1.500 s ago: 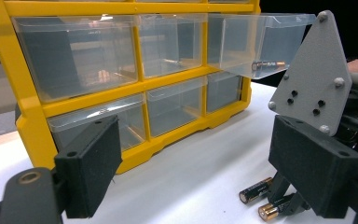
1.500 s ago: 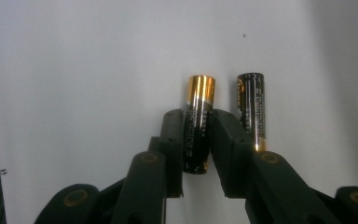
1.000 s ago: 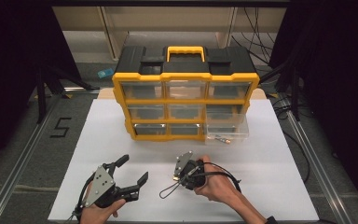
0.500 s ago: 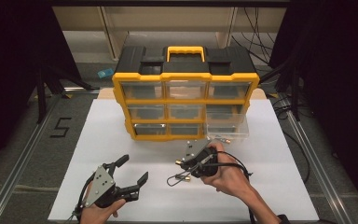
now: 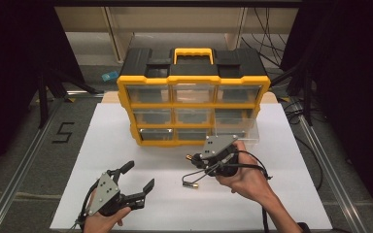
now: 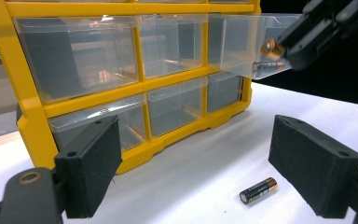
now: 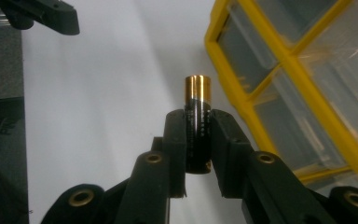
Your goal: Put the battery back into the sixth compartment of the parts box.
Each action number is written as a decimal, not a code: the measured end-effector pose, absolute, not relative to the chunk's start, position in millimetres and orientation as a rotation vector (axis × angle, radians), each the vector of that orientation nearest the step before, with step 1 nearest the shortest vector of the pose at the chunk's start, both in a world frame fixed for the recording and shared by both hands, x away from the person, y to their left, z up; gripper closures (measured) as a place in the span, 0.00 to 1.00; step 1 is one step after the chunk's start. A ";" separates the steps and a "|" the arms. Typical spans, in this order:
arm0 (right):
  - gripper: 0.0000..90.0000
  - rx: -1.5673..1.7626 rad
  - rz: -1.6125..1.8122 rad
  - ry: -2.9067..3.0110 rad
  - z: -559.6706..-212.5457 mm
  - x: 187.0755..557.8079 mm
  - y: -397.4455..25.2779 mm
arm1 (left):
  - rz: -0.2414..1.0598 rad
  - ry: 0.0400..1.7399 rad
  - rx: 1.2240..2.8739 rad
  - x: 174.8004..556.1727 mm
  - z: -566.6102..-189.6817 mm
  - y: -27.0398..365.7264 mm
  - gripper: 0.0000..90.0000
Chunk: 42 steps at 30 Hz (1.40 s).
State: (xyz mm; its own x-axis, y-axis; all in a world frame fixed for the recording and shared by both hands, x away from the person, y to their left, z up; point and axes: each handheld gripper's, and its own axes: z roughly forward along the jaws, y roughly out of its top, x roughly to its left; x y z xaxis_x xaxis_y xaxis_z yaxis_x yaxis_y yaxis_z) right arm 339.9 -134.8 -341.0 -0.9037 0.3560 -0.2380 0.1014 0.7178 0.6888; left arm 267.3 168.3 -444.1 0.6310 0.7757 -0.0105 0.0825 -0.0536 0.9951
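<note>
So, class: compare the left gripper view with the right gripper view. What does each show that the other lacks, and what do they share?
The left gripper view adds a loose battery lying on the white tabletop. The right gripper view adds a close look at the right gripper clamping the held battery, gold end outward. Shared: the yellow drawer organiser, the tabletop and that held battery.

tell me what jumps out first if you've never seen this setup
The yellow drawer cabinet with its clear drawers stands at the back of the white table, its bottom right drawer pulled out. In front of that drawer the right gripper is shut on a battery. A second battery lies on the table, and the left gripper is open near the front edge.
</note>
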 end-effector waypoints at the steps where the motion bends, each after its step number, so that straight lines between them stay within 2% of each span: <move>1: 0.85 0.357 1.012 2.569 -338.4 339.7 -136.4 | 0.658 0.742 1.544 267.3 -444.1 168.3 0.18; 19: 0.85 0.446 1.141 2.396 -298.9 341.0 -175.4 | 0.657 0.743 1.540 267.4 -444.1 168.3 0.18; 42: 0.85 0.607 1.150 2.262 -291.2 358.4 -220.0 | 0.657 0.743 1.540 267.2 -443.8 168.6 0.18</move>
State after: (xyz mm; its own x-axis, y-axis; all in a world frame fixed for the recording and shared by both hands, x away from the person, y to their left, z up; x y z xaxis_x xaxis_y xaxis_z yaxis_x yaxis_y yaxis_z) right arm 358.4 -220.0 -291.2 -0.7609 0.5993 -0.2488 0.1519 0.5374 0.8295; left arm 267.2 168.6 -443.8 0.6309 0.7757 -0.0125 0.0824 -0.0510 0.9953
